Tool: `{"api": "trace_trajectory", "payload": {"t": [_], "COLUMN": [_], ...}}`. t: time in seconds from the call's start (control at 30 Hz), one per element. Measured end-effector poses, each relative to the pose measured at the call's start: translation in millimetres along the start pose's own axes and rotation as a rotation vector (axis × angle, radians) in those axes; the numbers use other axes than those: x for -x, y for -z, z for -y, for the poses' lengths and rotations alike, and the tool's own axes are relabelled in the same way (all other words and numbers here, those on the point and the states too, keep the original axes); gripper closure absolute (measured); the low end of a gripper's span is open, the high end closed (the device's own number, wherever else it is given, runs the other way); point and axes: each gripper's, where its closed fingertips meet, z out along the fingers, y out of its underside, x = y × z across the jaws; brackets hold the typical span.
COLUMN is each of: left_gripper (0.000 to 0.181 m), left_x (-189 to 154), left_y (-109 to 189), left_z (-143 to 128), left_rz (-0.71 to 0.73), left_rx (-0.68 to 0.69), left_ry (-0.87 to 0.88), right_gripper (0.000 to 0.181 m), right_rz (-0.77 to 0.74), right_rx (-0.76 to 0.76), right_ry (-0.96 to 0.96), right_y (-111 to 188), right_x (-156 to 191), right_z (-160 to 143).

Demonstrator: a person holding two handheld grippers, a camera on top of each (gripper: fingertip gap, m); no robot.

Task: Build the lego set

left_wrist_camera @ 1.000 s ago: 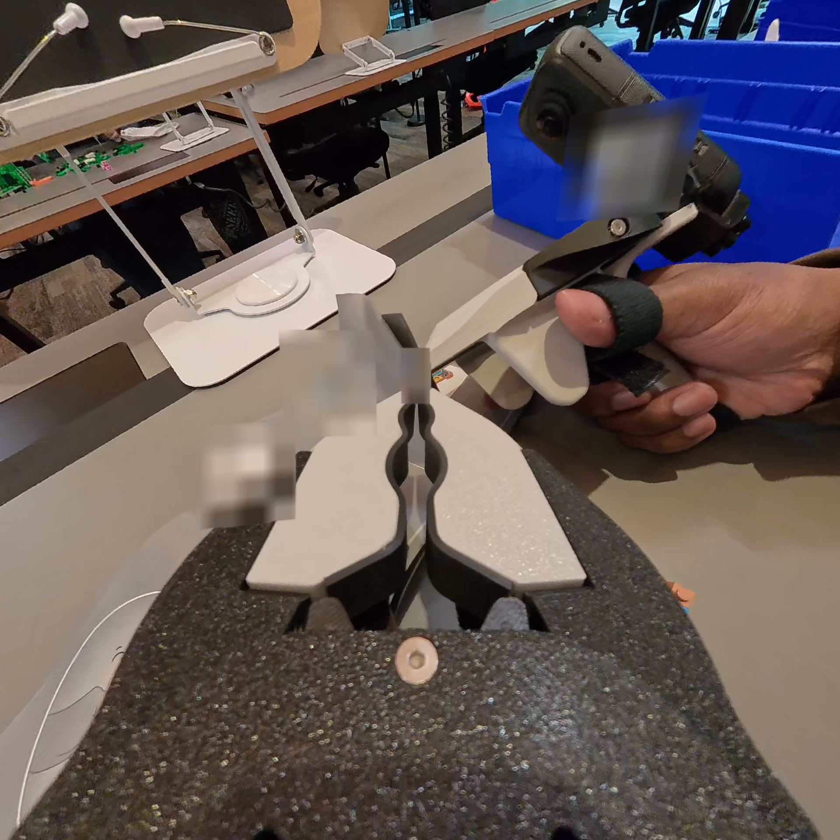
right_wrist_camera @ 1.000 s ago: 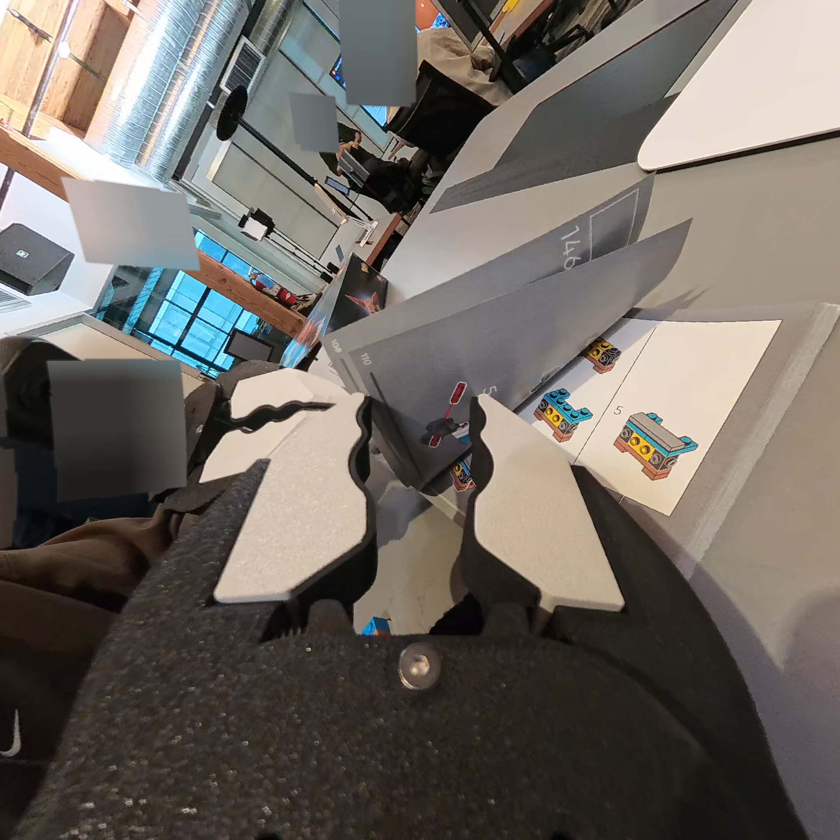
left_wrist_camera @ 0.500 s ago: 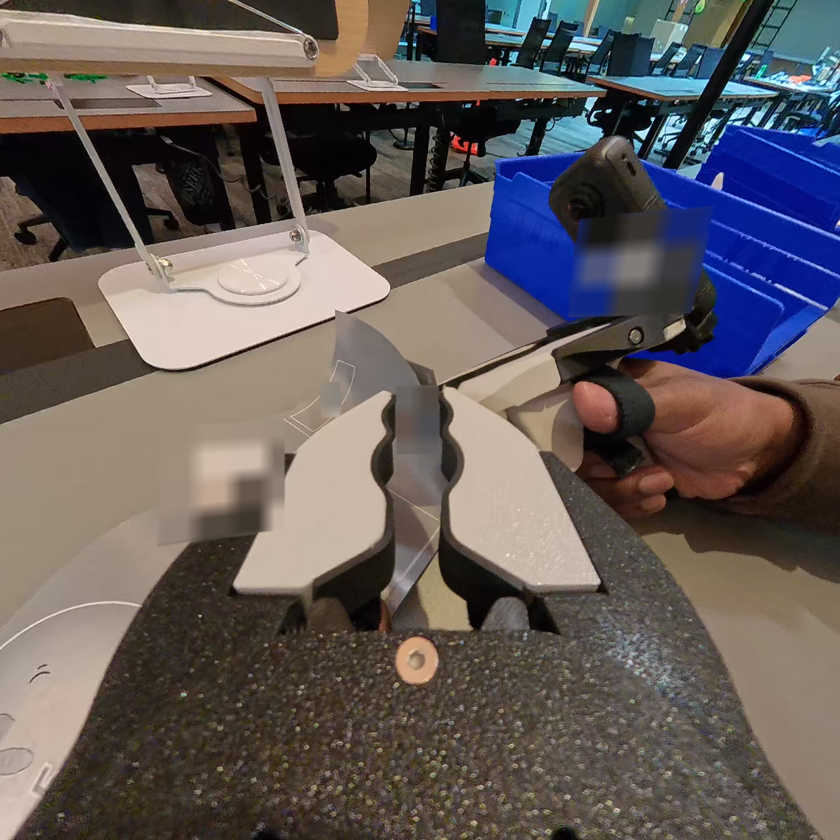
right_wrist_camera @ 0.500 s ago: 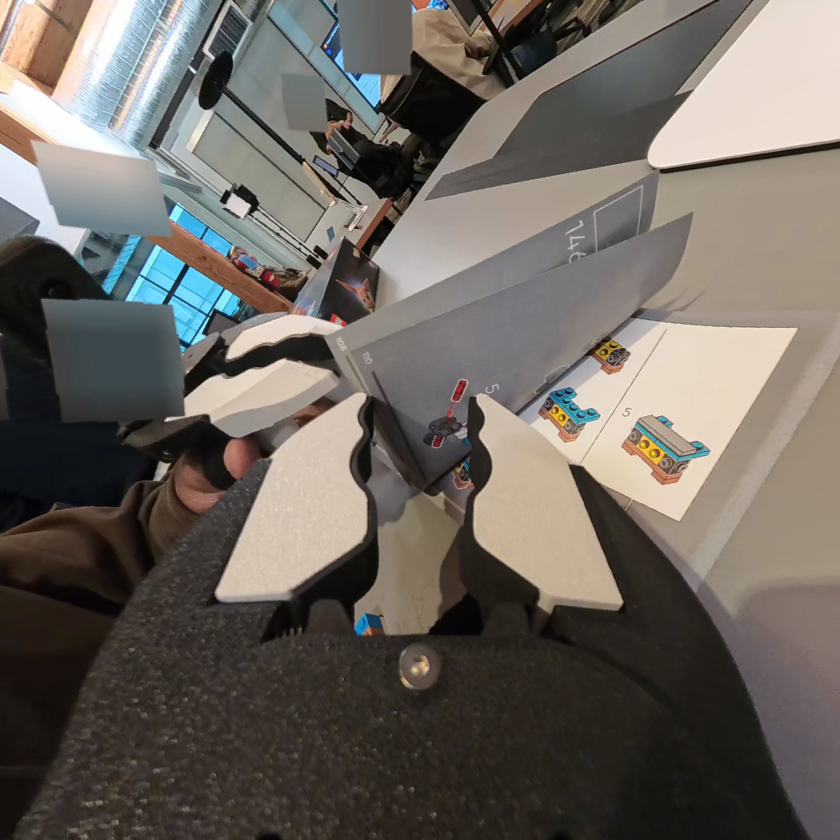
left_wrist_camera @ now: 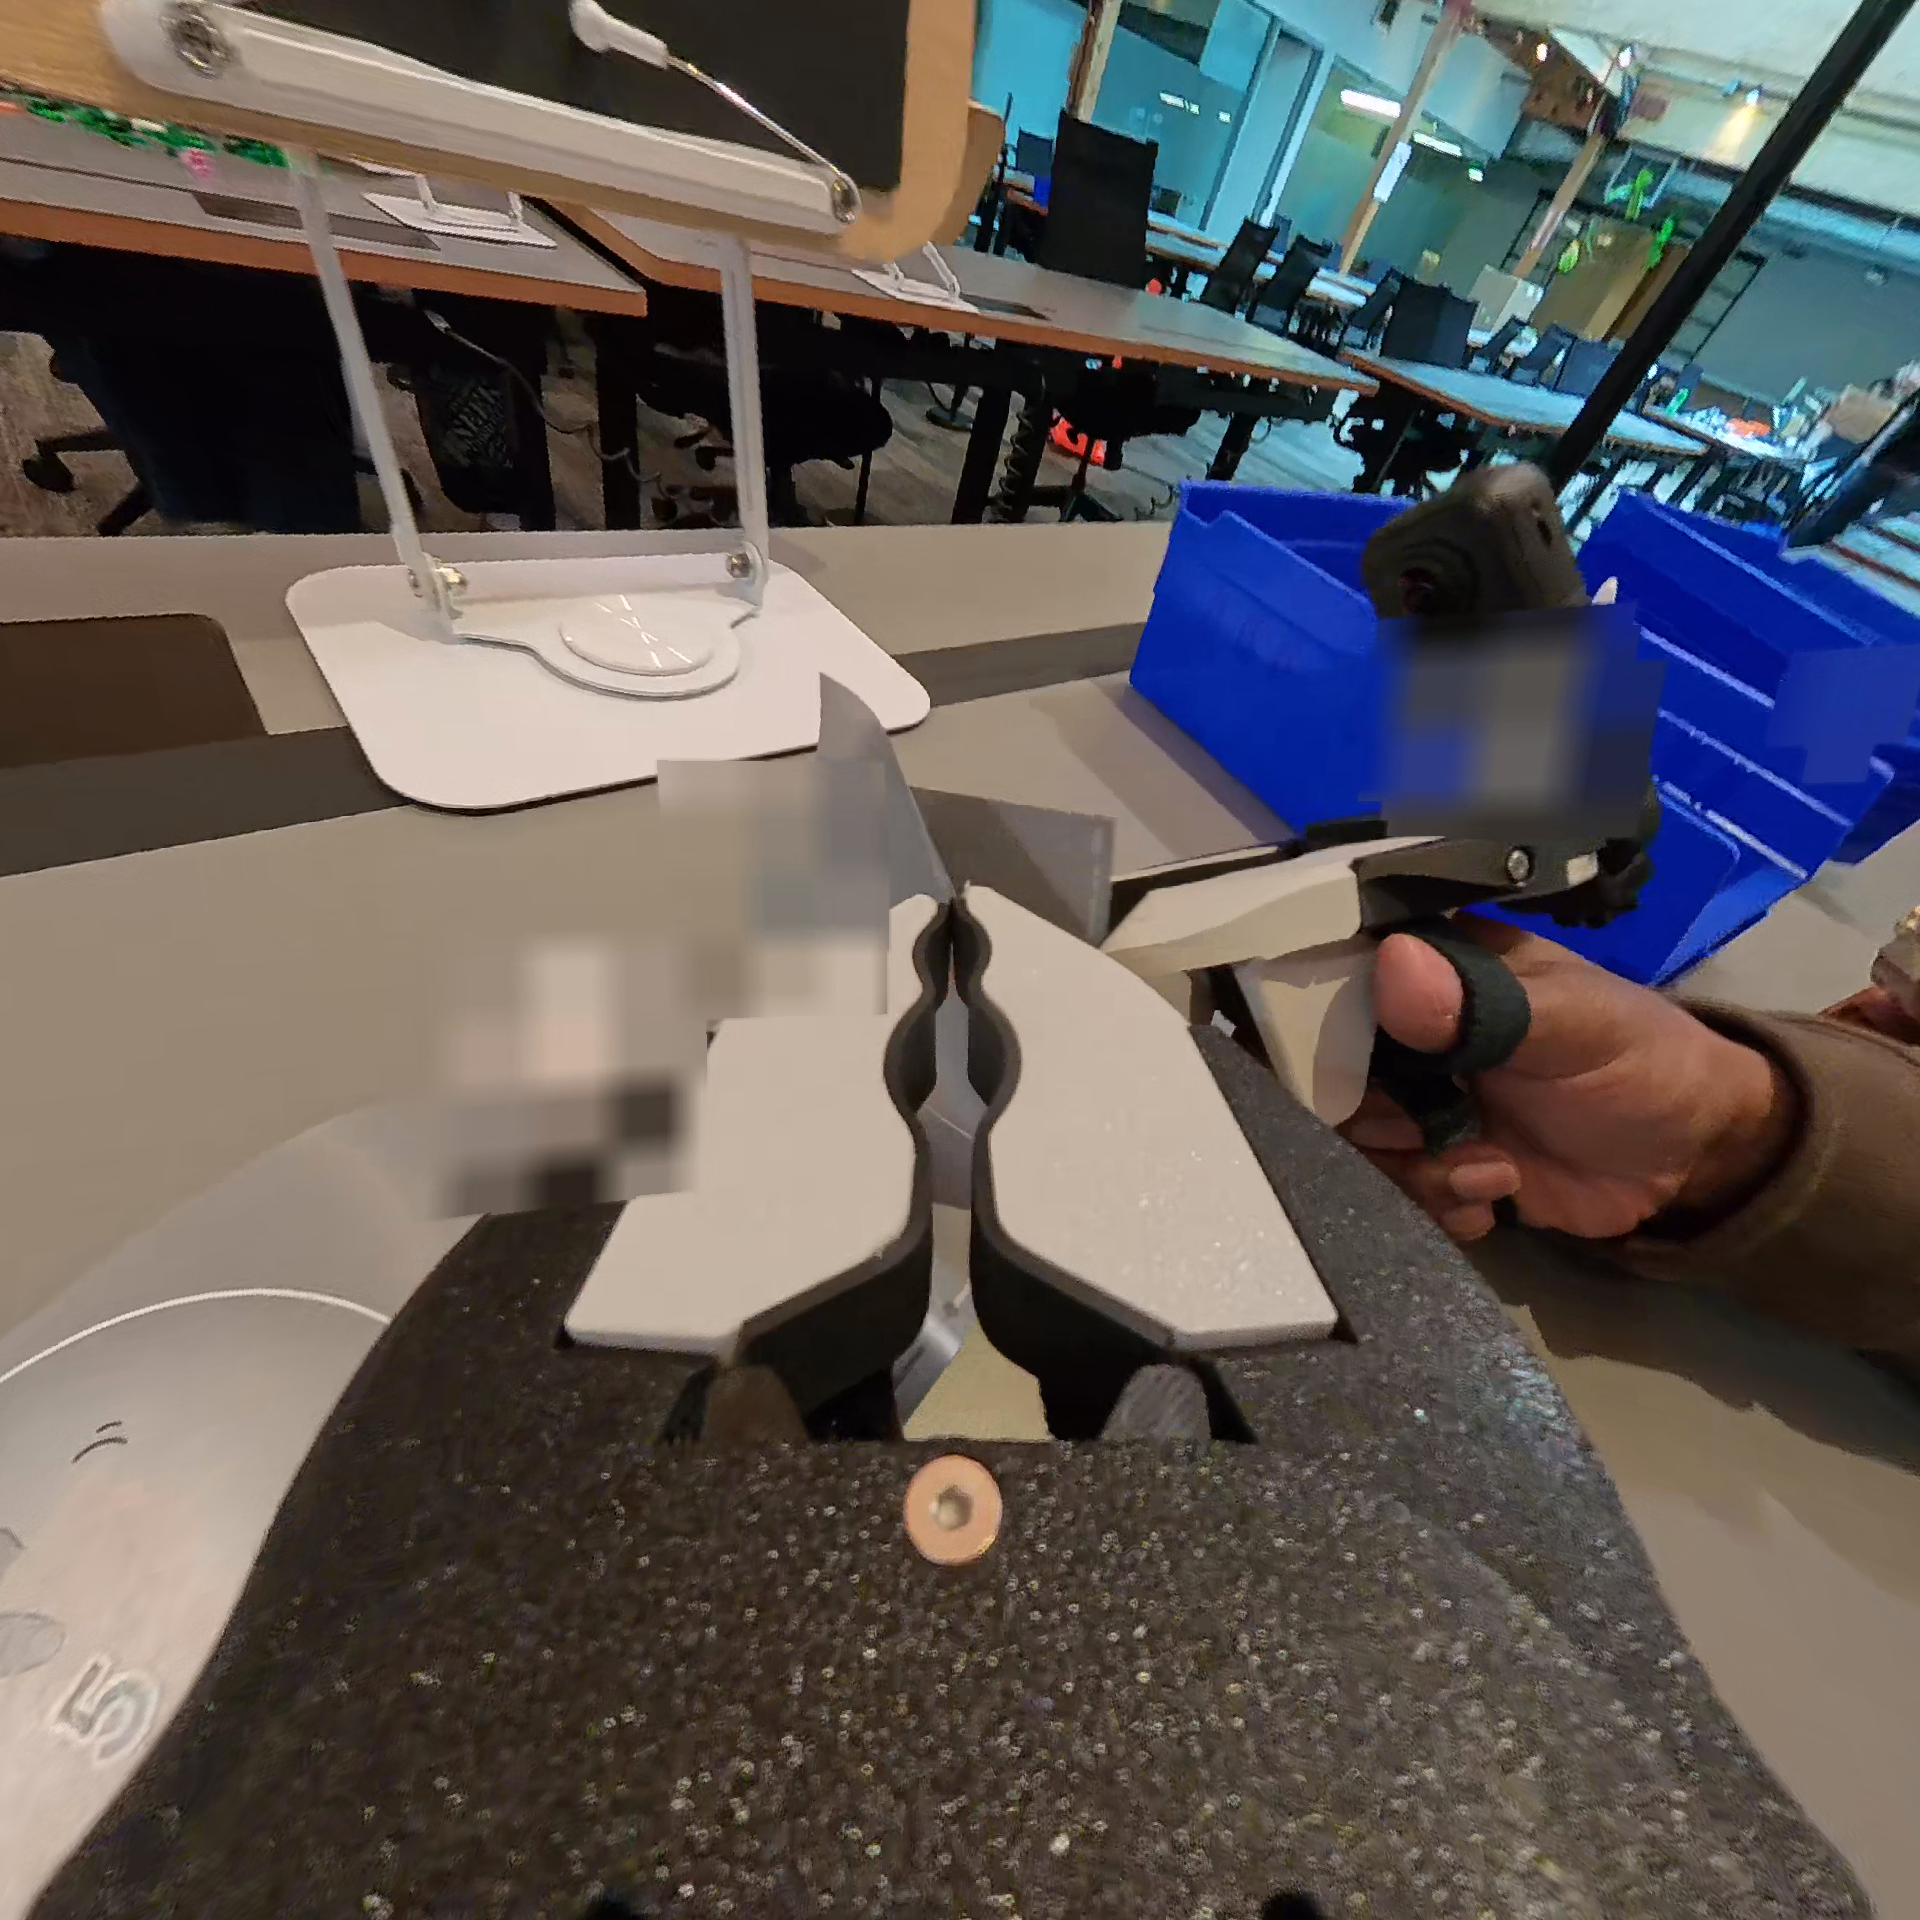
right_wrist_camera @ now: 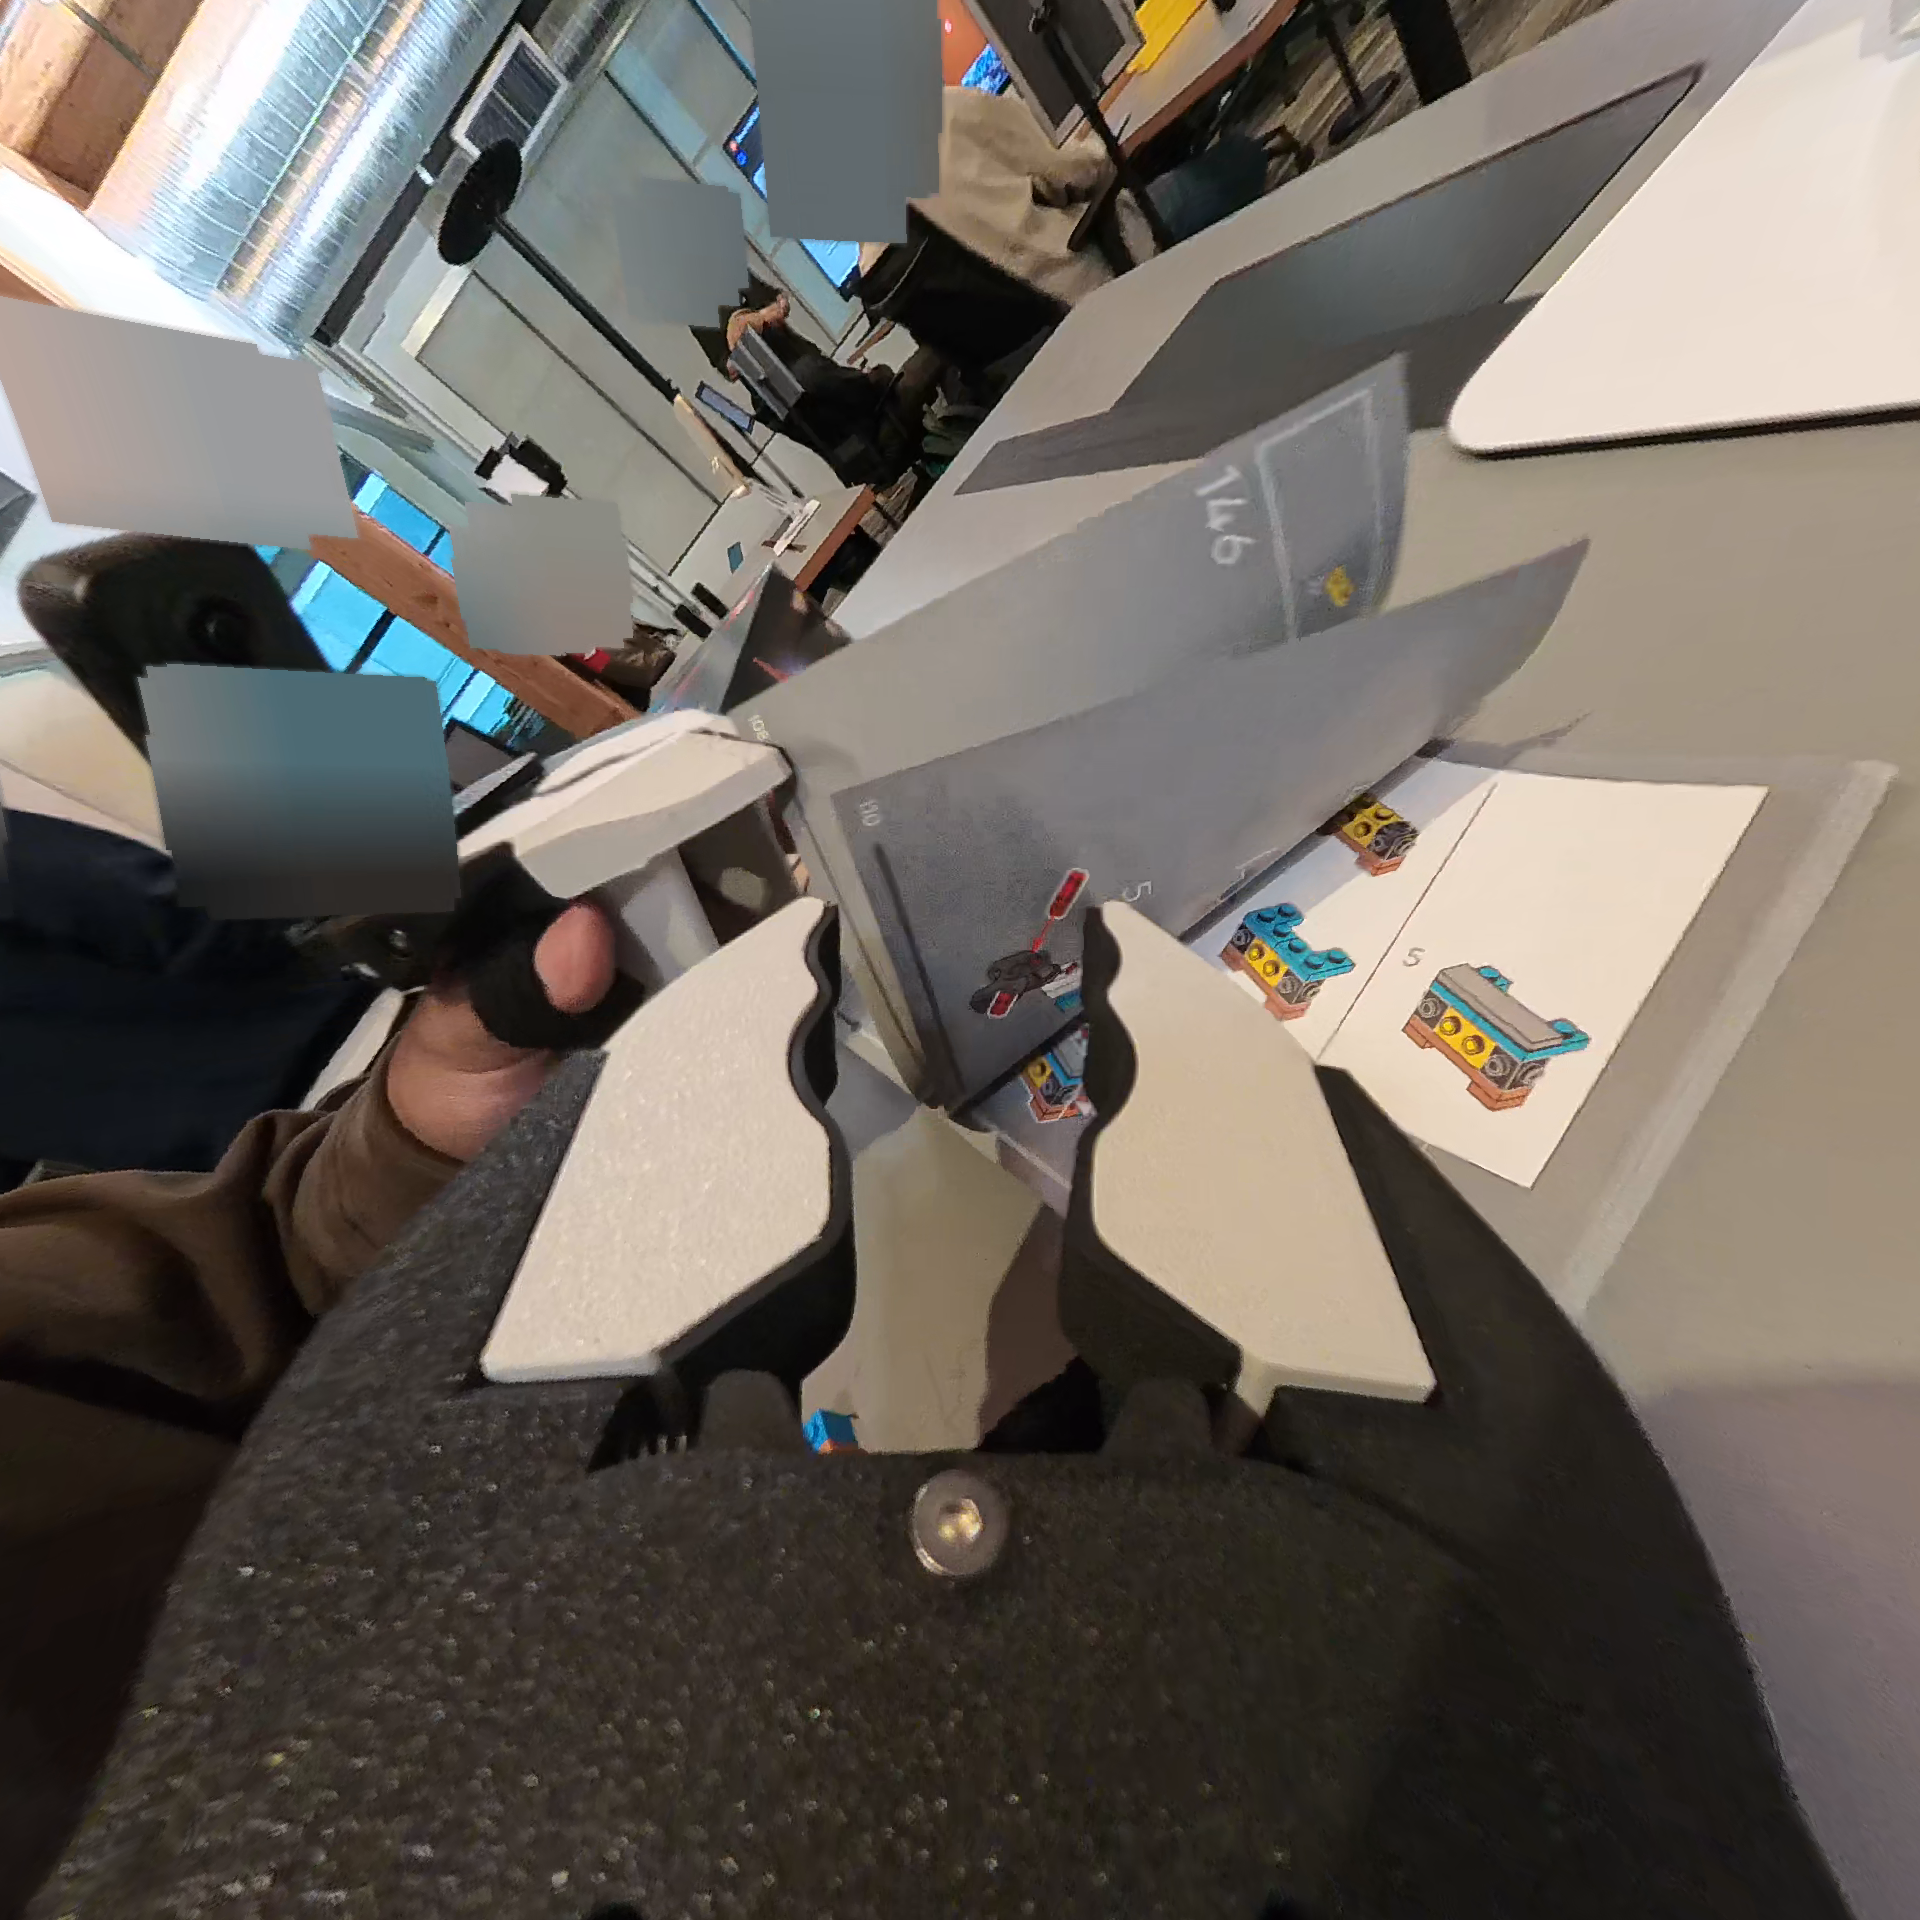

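Observation:
The instruction booklet (right_wrist_camera: 1558, 935) lies open on the grey table, with pictures of small brick builds on its white page. Two grey pages (right_wrist_camera: 1143, 748) stand lifted off it. My left gripper (left_wrist_camera: 951, 920) is shut on the edge of a lifted page (left_wrist_camera: 904, 831); in the right wrist view it (right_wrist_camera: 769, 764) pinches that page's corner. My right gripper (right_wrist_camera: 961, 935) is open, its fingers either side of the lower lifted page without clamping it. It also shows in the left wrist view (left_wrist_camera: 1143, 925), held by a hand.
Blue bins (left_wrist_camera: 1247, 675) stand at the back right. A white stand base (left_wrist_camera: 520, 707) sits at the back, also in the right wrist view (right_wrist_camera: 1714, 312). A pale sheet (left_wrist_camera: 156, 1403) lies front left. A small blue brick (right_wrist_camera: 831, 1429) lies under my right gripper.
My left gripper opened slightly around the page, then closed on it, and turned to the right. The page stands higher. My right gripper stayed open in the same place.

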Motion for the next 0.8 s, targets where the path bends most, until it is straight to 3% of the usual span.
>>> {"api": "trace_trajectory", "payload": {"t": [0.13, 0.23, 0.33, 0.47, 0.8], "left_gripper": [0.181, 0.181, 0.181, 0.181, 0.181], "left_x": [8.1, 12.0, 9.5, 5.2, 2.8], "left_y": [12.3, 21.5, 27.7, 35.1, 48.6], "left_z": [13.1, 23.7, 31.5, 38.8, 43.3], "left_rz": [0.025, 0.049, 0.055, 0.075, 0.182], "left_rx": [-0.062, -0.110, -0.144, -0.172, -0.186], "left_ry": [0.035, 0.050, 0.063, 0.050, -0.027], "right_gripper": [0.124, 0.124, 0.123, 0.108, 0.120], "right_rz": [-0.223, -0.314, -0.284, -0.307, -0.484], "right_rx": [-0.118, -0.221, -0.097, 0.088, 0.000], "right_ry": [0.206, 0.423, 0.545, 0.537, 0.651], "right_y": [23.0, 36.3, 8.3, -30.2, -42.6], "right_x": [-12.0, 8.4, 30.2, 26.6, 24.2], "right_z": [21.4, 42.2, 18.1, -23.6, -5.6]}}
